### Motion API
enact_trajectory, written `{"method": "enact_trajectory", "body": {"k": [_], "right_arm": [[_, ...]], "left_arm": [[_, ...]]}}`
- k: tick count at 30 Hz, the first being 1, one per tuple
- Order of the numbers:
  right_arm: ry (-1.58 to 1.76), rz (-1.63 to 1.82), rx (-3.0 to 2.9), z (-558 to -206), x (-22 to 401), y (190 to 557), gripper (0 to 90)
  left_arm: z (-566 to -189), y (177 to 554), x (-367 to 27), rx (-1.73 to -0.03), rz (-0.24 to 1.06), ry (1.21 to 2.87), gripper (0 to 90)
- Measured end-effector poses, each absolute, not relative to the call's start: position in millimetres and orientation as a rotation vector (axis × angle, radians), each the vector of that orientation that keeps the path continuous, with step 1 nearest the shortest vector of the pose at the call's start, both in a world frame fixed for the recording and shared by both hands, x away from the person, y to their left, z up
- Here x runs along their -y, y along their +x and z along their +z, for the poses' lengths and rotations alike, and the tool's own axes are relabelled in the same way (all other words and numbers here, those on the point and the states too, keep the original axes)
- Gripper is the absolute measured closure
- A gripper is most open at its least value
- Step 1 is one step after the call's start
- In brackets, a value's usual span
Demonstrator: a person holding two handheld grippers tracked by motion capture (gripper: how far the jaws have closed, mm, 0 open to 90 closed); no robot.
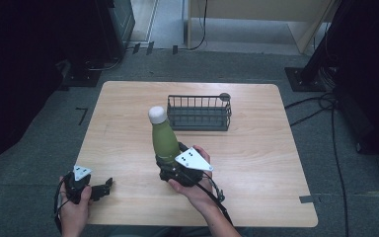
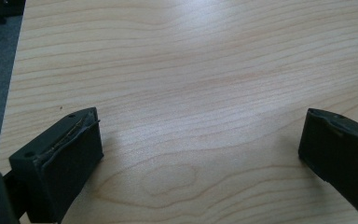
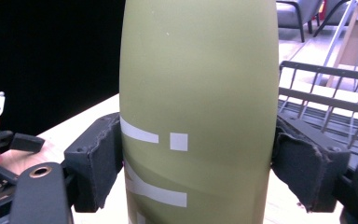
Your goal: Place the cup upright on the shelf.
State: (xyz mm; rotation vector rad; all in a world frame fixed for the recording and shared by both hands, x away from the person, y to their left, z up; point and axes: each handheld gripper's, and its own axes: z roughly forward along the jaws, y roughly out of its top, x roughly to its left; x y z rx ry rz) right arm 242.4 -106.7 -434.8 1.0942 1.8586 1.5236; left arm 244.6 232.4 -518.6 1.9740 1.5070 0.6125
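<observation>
The right hand-held gripper has a tight hold on a green bottle. In the right gripper view its two black pads press on both sides of the green bottle, low down on its body, so the jaws stand fairly wide apart around it. The bottle stands nearly straight up from the gripper, leaning a little, with its white cap on top. White stripes and a small white square are painted on the bottle right between the pads. A hand holds this gripper from behind, and a grey plate with three corners sits on top of it. Just past the bottle, away from the gripper, is a dark wire basket on the tabletop. In the right gripper view the wire basket shows to the right of the bottle, close behind the right pad. The left hand-held gripper is well off to the left side of the right one, near the front edge of the tabletop. In the left gripper view its jaws are spread wide with nothing between them, and bare wood lies under them. Another hand holds that gripper.
</observation>
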Motion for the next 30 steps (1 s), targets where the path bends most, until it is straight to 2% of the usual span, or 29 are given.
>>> {"method": "enact_trajectory", "body": {"k": [30], "right_arm": [[1.161,1.498,-1.695,-404,162,273,21.0]], "left_arm": [[-519,245,-232,-1.507,0.613,1.972,0.0]]}}
